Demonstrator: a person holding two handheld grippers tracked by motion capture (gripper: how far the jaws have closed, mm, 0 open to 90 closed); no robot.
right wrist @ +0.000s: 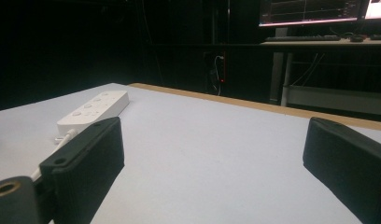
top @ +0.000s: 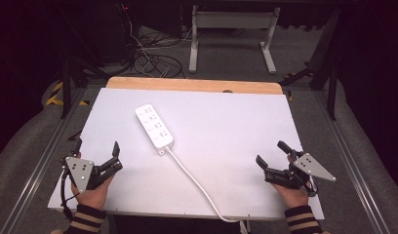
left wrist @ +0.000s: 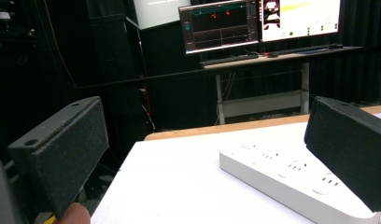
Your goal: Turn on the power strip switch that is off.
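A white power strip [top: 154, 126] lies flat on the white table top [top: 236, 126], left of centre and angled. Its white cable [top: 194, 179] runs toward the near edge. My left gripper [top: 97, 146] rests open at the near left, apart from the strip. In the left gripper view the strip [left wrist: 282, 175] lies just ahead, partly behind the right jaw of the open gripper [left wrist: 202, 140]. My right gripper [top: 270, 152] rests open at the near right with nothing in it. In the right gripper view the strip [right wrist: 93, 108] lies far off beyond the left jaw of the open gripper [right wrist: 214, 154].
A wooden strip [top: 192, 84] edges the table's far side. Beyond it stand a white-legged desk [top: 231, 29] and loose cables [top: 148, 61] on the floor. Monitors [left wrist: 235, 23] glow on that desk. Metal rails [top: 31, 165] run along both sides of the table.
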